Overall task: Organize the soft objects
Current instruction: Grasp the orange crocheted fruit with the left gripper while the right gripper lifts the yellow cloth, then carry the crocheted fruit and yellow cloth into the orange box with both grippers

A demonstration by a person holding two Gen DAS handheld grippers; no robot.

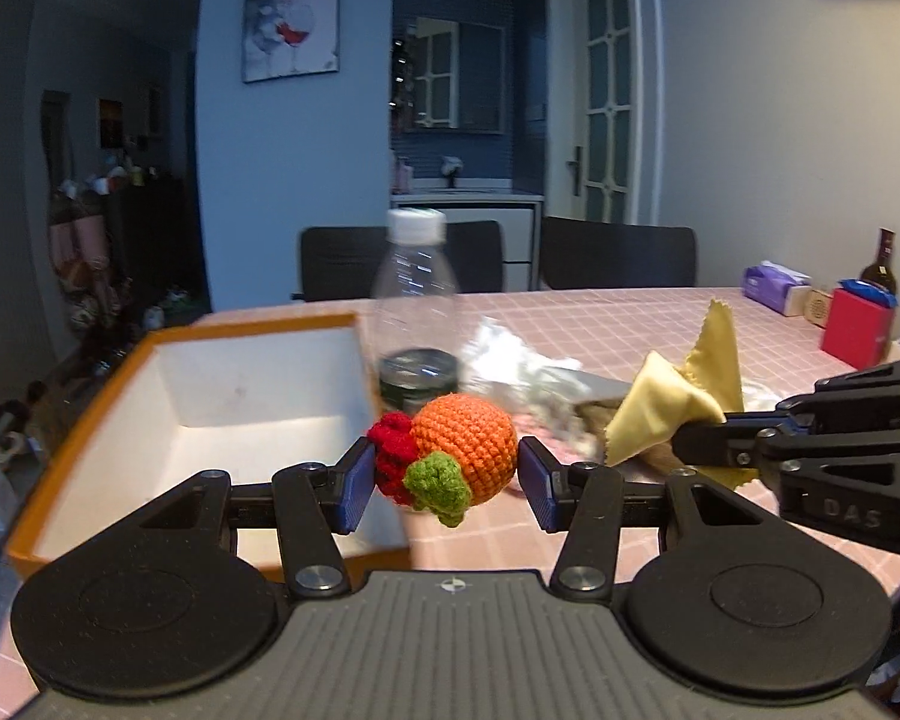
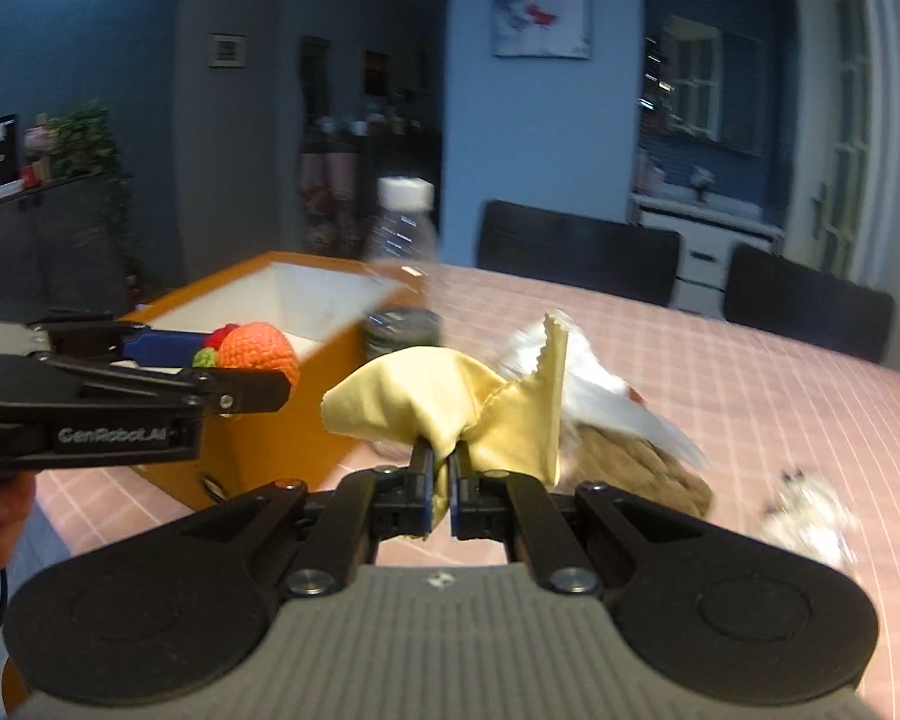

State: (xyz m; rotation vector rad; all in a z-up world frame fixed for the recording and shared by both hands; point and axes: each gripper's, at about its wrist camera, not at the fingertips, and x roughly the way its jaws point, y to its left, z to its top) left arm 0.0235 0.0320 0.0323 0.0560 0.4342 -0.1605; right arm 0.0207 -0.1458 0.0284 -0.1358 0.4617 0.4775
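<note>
My left gripper (image 1: 444, 471) is shut on a crocheted orange toy (image 1: 465, 450) with red and green knit bits, held above the table beside the open orange box (image 1: 78, 432) with a white inside. My right gripper (image 2: 444, 480) is shut on a yellow cloth (image 2: 450, 396) and holds it in the air right of the box (image 2: 270, 420). In the left wrist view the right gripper (image 1: 699, 441) and the cloth (image 1: 678, 396) are to my right. In the right wrist view the left gripper (image 2: 240, 372) with the toy (image 2: 258, 348) hangs over the box's near edge.
A clear plastic bottle (image 1: 417, 300) with a white cap stands behind the box. Crumpled white plastic (image 1: 522, 372) and a brown soft thing (image 2: 636, 468) lie on the pink checked tablecloth (image 1: 600, 324). A red box (image 1: 858, 330), tissue pack and dark bottle stand far right. Black chairs stand behind.
</note>
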